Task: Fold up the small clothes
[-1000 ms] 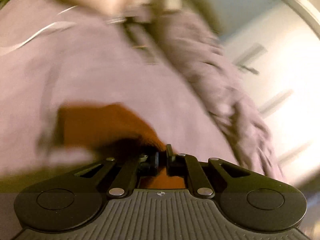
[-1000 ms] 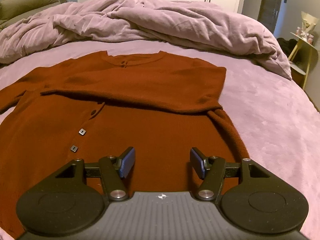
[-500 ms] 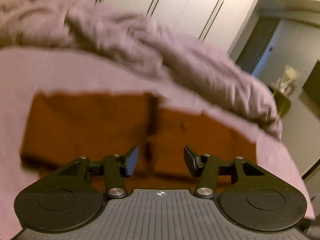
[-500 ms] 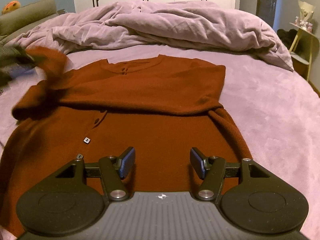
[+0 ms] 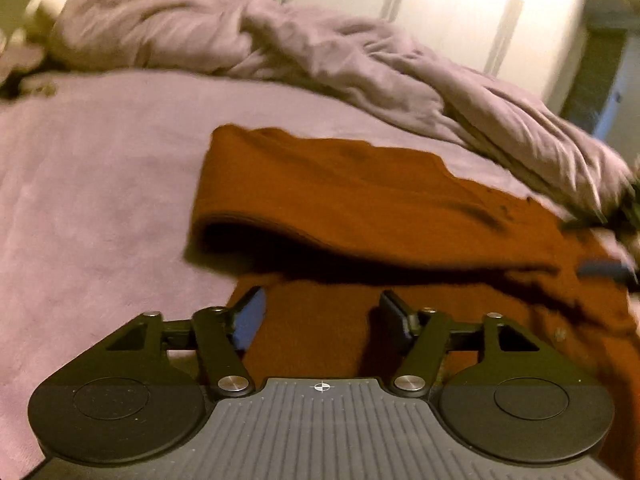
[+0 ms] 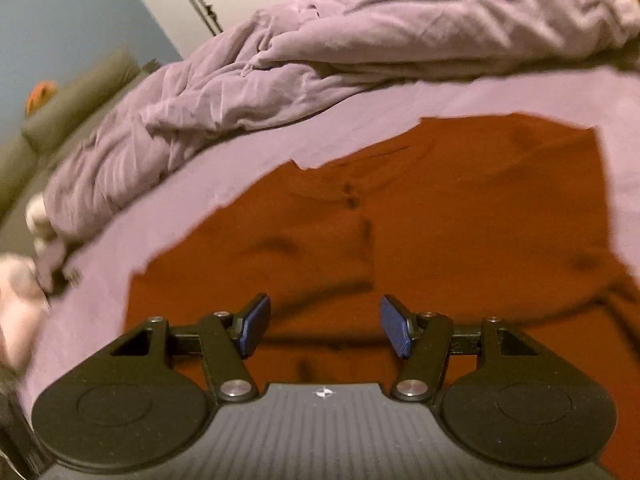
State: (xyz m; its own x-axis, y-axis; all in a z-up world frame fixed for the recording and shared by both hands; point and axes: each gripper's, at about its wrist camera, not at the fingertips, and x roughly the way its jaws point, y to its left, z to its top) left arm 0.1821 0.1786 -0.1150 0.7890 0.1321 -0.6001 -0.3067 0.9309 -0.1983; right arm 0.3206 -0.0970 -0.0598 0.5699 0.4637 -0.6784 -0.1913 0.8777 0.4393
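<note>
Lying part-folded on bed (image 5: 100,184): cardigan (image 5: 360,192); both grippers' jaws apart, empty.

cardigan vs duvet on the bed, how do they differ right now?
The rust cardigan lies mostly flat with its sleeves folded in over the body; the lilac duvet is bunched in a crumpled heap. The cardigan sits near both open grippers, the duvet behind it by the wardrobe doors. Both rest on the lilac sheet.
</note>
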